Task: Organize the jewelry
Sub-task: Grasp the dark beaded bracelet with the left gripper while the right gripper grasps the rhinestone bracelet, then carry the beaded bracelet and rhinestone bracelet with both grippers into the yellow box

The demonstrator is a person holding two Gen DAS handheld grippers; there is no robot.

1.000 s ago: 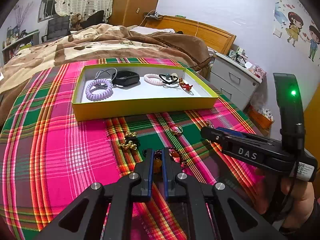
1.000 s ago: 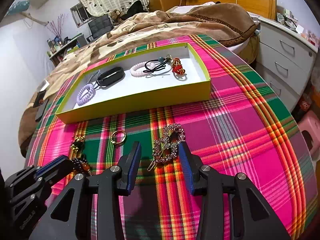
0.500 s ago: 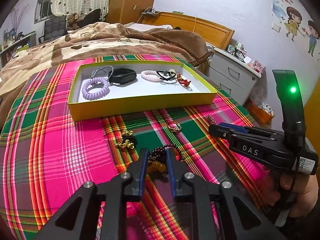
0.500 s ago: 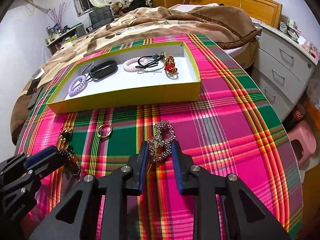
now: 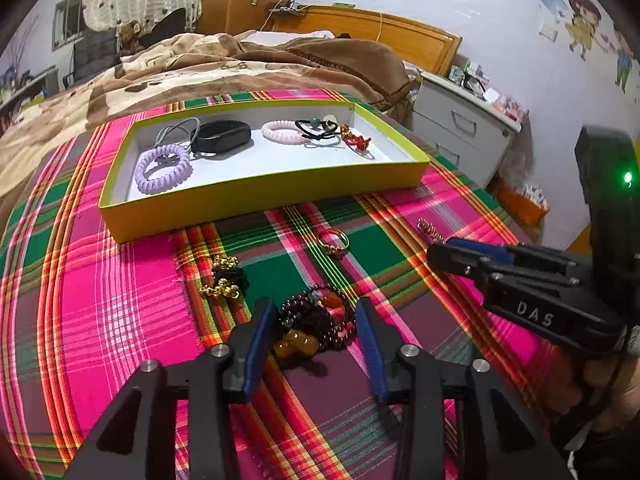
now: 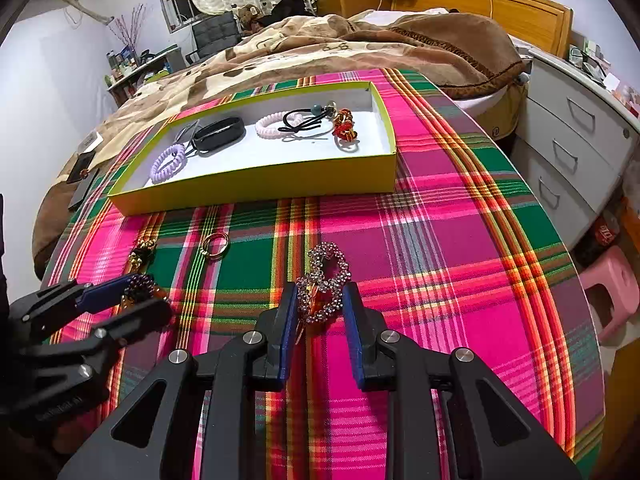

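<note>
The supporting surface is a round counter covered by a plaid cloth [image 6: 460, 216] in pink, green and orange. A shallow yellow-green tray [image 6: 256, 184] with a white interior rests on the cloth at the far side. Four items lie directly on the cloth nearer the cameras, all apart from the tray. A gold ring [image 6: 215, 245] lies just in front of the tray. A gold-and-black chain ornament [image 5: 225, 276] lies to its left. A dark beaded bracelet with amber beads [image 5: 316, 326] lies nearer still. A rhinestone hair clip [image 6: 325, 282] lies to the right, well apart from the bracelet.
</note>
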